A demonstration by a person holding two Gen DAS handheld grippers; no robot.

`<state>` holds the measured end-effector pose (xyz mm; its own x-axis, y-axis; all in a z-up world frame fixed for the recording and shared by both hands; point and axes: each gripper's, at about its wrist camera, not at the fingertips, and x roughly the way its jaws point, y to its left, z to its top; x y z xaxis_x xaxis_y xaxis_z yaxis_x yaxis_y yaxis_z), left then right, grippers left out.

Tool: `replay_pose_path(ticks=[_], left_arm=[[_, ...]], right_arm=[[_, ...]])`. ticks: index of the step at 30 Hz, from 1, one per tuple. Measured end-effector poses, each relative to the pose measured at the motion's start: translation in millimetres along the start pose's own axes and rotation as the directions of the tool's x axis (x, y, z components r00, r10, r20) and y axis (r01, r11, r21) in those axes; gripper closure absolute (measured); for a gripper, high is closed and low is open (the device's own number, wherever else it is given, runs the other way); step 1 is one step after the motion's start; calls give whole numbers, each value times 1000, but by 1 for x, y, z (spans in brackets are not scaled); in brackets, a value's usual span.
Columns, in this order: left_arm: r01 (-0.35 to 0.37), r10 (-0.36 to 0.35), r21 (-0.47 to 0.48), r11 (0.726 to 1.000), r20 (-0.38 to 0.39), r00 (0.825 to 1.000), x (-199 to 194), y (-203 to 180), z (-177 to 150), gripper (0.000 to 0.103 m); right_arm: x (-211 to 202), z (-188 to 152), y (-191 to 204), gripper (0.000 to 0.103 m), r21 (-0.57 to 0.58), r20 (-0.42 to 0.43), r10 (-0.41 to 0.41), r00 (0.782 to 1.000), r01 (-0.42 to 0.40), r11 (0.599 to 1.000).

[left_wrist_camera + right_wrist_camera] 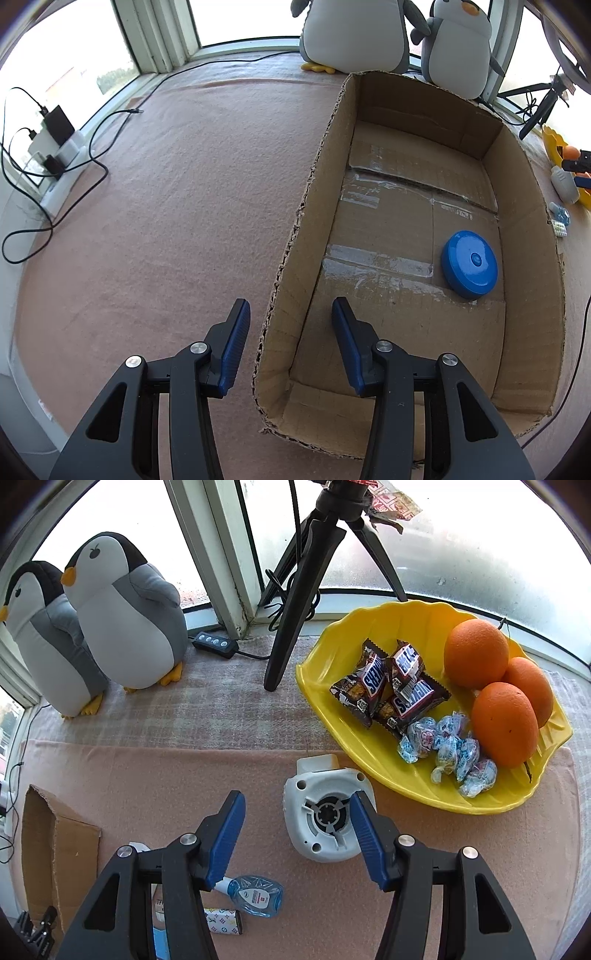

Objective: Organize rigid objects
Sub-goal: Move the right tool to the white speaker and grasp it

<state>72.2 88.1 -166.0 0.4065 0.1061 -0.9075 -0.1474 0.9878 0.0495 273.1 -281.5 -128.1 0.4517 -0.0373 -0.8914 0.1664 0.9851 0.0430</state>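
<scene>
Right fingers (297, 823) parted, empty, poised above white plastic device (301, 830) on worktop (147, 775).
Centre over device body, clear of yellow dish (332, 701), before closing; left fingers (291, 325) parted, empty, over cardboard box (532, 295) holding blue disc (470, 264).

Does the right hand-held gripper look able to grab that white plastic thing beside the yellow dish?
Probably yes: the right hand-held gripper is open just above the white plastic thing, with nothing between them.
</scene>
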Motion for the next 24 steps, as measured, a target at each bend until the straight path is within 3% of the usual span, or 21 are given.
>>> replay_pose_path(ticks=[14, 24], left_arm=[[1, -1, 1, 1000, 0, 1000, 0, 0, 0, 58], [10, -10, -7, 1000, 0, 1000, 0, 1, 1, 57]], right_arm=[[-6, -4, -14, 51, 51, -13, 43, 999, -43, 998], [-6, -4, 0, 57, 8, -22, 57, 998, -57, 998]])
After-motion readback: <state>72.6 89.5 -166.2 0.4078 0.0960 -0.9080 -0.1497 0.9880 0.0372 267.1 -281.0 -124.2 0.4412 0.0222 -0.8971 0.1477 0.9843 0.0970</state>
